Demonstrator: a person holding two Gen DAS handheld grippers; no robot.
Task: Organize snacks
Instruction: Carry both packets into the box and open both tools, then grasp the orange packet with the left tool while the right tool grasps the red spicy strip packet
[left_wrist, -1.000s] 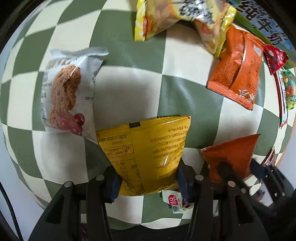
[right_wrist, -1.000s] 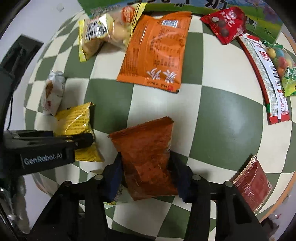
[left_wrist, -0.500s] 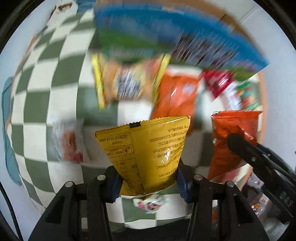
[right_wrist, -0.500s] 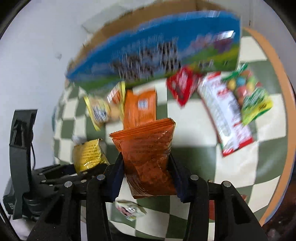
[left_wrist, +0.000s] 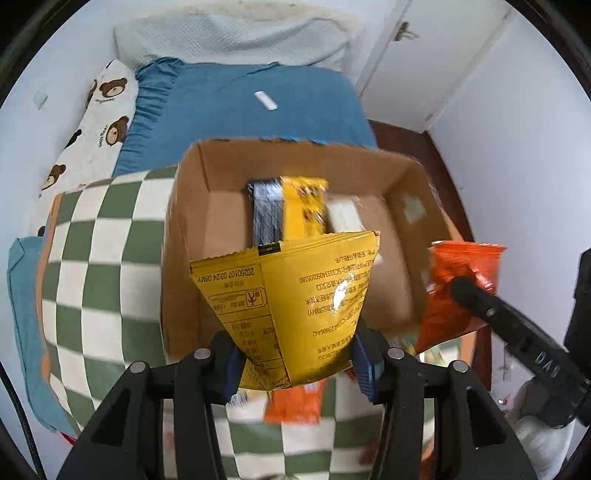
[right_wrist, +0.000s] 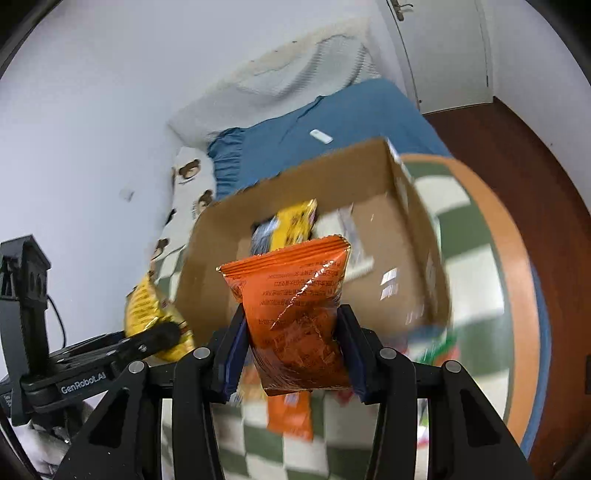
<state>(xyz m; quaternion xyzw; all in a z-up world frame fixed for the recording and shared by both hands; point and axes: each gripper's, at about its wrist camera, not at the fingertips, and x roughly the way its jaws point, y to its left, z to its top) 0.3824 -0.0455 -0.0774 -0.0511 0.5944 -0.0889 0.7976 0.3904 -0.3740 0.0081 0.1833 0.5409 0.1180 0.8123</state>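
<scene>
My left gripper (left_wrist: 297, 360) is shut on a yellow snack packet (left_wrist: 291, 295) and holds it up in front of an open cardboard box (left_wrist: 184, 229). My right gripper (right_wrist: 291, 354) is shut on an orange snack packet (right_wrist: 295, 306), also raised before the box (right_wrist: 413, 221). The box holds a yellow packet (left_wrist: 304, 210), a dark packet (left_wrist: 266, 218) and a white one. The orange packet also shows at the right of the left wrist view (left_wrist: 458, 288). The yellow packet shows at the left of the right wrist view (right_wrist: 147, 306).
The box stands on a round table with a green-and-white checked cloth (left_wrist: 96, 266). An orange packet (right_wrist: 290, 413) and other snacks lie on the cloth below the grippers. A bed with a blue sheet (left_wrist: 251, 103) and a bear-print pillow (left_wrist: 92, 125) is behind the table.
Both grippers have lifted their packets off the cloth and tilted up from looking down at the table. The open box and the bed have come into view.
</scene>
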